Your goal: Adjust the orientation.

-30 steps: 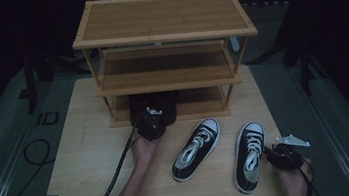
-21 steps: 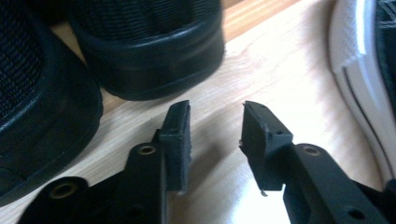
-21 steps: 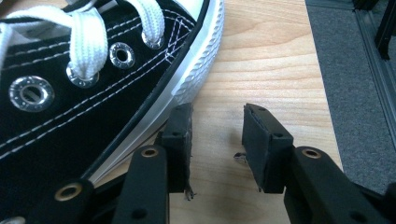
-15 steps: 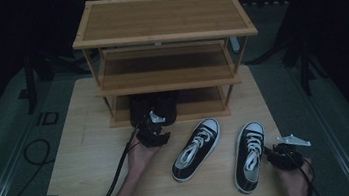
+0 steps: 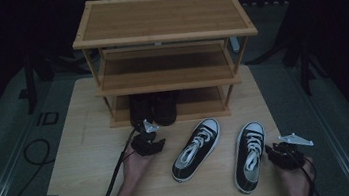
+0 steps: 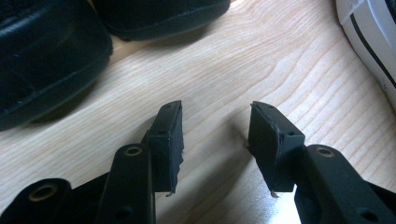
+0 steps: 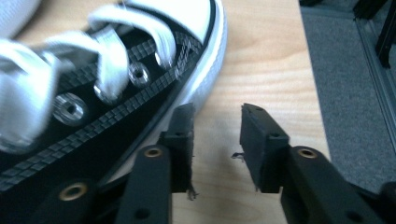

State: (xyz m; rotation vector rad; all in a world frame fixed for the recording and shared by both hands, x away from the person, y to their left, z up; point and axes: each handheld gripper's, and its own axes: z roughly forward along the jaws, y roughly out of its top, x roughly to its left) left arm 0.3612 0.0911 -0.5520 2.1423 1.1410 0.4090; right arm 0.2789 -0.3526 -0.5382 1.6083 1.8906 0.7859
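left gripper (image 5: 149, 142) hangs just in front of the rack (image 5: 164, 33), jaws wide with nothing between them; they have just been opening, and its own view shows bare table (image 6: 261, 70) between the pads. two black shoes (image 5: 154, 108) sit side by side on the bottom shelf, toes out; the middle and top shelves are bare. right gripper (image 5: 284, 154) rests by the table's right edge, jaws partly open and just now narrowing, empty, its left pad just beside the sole of the right sneaker (image 5: 249, 153).

both sneakers lie on the table, toes pointing toward the rack. the left sneaker (image 5: 196, 148) lies to the right of the left gripper and a little nearer the person, its long axis tilted toward the right; that hand is nearer it. the right sneaker runs nearly straight toward the rack, directly left of the right gripper. i judge the next grasp is a sneaker's side wall, taken across its long axis.
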